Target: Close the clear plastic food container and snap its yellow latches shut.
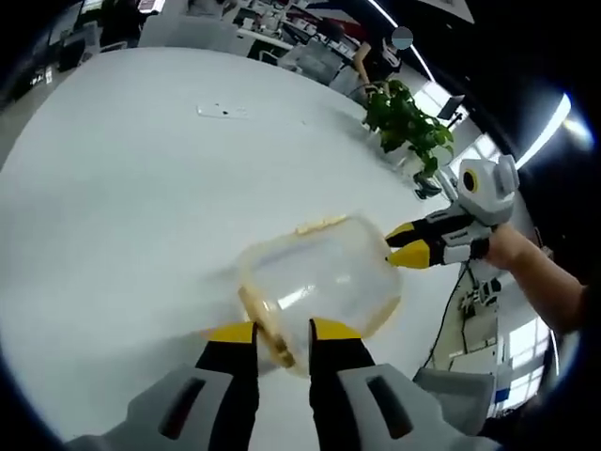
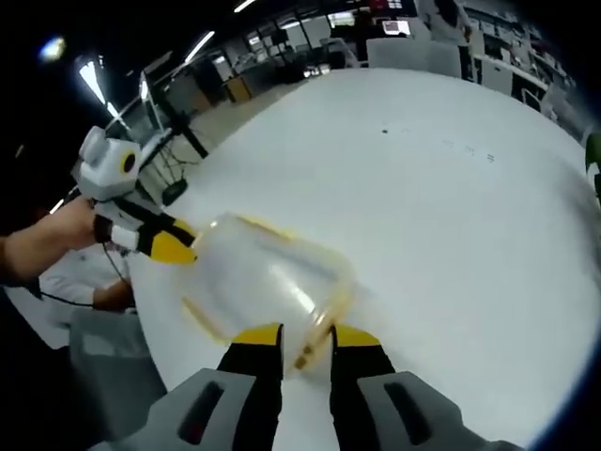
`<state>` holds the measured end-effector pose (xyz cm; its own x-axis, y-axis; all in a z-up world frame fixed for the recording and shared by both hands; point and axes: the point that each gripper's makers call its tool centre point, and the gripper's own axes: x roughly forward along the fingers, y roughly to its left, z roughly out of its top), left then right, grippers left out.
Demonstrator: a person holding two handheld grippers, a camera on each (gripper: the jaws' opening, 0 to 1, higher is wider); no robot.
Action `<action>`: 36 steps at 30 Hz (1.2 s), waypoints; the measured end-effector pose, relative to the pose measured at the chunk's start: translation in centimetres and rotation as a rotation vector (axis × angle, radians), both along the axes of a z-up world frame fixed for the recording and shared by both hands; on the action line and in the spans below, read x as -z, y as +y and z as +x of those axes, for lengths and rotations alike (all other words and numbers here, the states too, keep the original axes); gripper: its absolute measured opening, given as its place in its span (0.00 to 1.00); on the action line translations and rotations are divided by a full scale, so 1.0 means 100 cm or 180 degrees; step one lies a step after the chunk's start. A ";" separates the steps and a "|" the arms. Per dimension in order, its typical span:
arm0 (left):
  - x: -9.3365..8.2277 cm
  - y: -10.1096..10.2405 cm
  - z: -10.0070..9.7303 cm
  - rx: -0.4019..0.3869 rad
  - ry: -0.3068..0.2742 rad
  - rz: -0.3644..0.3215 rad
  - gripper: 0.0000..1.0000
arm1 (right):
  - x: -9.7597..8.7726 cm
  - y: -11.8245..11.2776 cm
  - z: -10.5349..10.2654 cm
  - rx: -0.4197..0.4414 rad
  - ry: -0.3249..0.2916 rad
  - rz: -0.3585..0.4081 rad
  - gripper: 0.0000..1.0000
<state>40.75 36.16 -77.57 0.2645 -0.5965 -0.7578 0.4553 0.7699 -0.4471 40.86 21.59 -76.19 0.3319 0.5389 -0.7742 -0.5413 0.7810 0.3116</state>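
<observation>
Both grippers, left (image 1: pixel 282 331) and right (image 2: pixel 305 335), have jaws clamped on yellow latches of the clear plastic food container (image 1: pixel 324 277), centre frame on the white surface (image 1: pixel 122 188). I'd squeeze evenly until each clicks.

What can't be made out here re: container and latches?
- Left gripper view: whether the near yellow latch is snapped; motion blur, and the left gripper straddles it.
- Right gripper view: the latch at the right gripper is blurred; seating unreadable.
- Both views: whether the lid is fully seated on the clear container; transparent and smeared.
- Small items on the white table: too small.
</observation>
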 end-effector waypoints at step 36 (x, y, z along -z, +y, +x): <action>-0.016 0.006 0.006 0.0623 -0.0480 0.0301 0.22 | -0.001 0.000 -0.016 -0.0146 -0.0026 -0.0092 0.19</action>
<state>41.30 36.72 -75.99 0.2653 -0.5757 -0.7734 0.6557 0.6958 -0.2930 39.30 21.63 -76.14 0.3138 0.5311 -0.7870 -0.5791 0.7639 0.2846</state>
